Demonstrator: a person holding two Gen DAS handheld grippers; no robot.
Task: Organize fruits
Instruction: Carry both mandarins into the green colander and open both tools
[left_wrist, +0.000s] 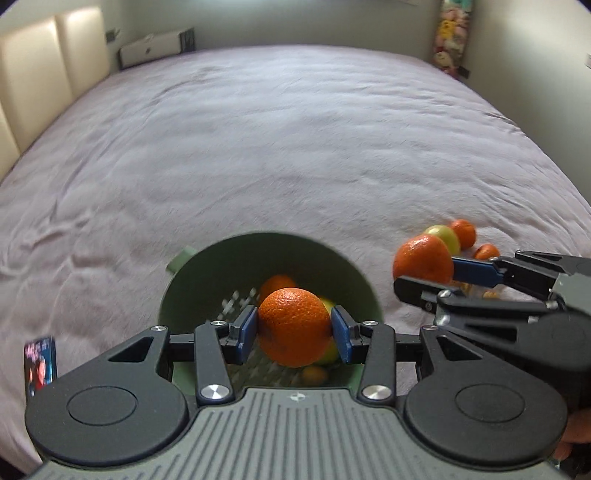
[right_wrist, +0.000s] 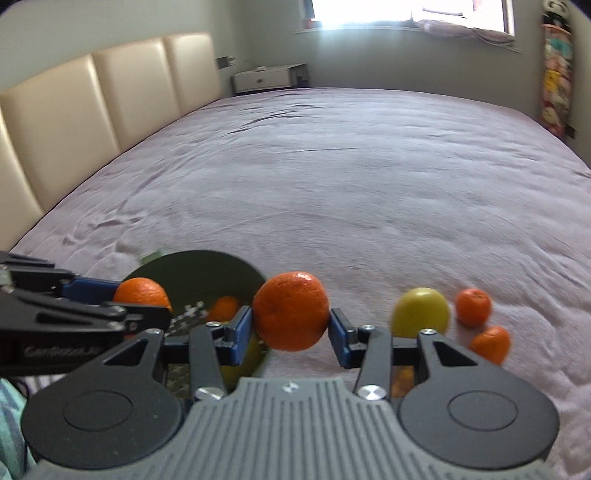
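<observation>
I find the whole scene laid on a wide bed (right_wrist: 332, 177) under a wrinkled mauve cover, with a cream padded headboard (right_wrist: 92, 99) along its left side and a white bedside cabinet (right_wrist: 266, 78) at the far end.

On the near part of the cover stands a green basket (left_wrist: 221, 273), round, with a slotted floor. Inside it I can make out one orange fruit (left_wrist: 275, 283) and something yellow-green behind the held fruit (the blur does not let me say what it is).

My left gripper (left_wrist: 293, 326) hangs over the mouth of the basket, its blue pads pressed on either side of a large orange (left_wrist: 293, 325), which is clear of the basket floor. My right gripper (right_wrist: 291, 314) is just to the right of the basket, over the bare cover, its pads clamped on a second orange (right_wrist: 291, 312) of much the same size. Both pairs of jaws stand narrow, each closed on its fruit.

Loose fruit lies on the cover to the right of both grippers: a yellow-green apple (right_wrist: 421, 312), a small tangerine (right_wrist: 473, 306) just beside it on the right, and another tangerine (right_wrist: 491, 343) nearer to me.

At the near left edge of the left wrist view, a small dark card or phone (left_wrist: 40, 363) lies on the cover.
</observation>
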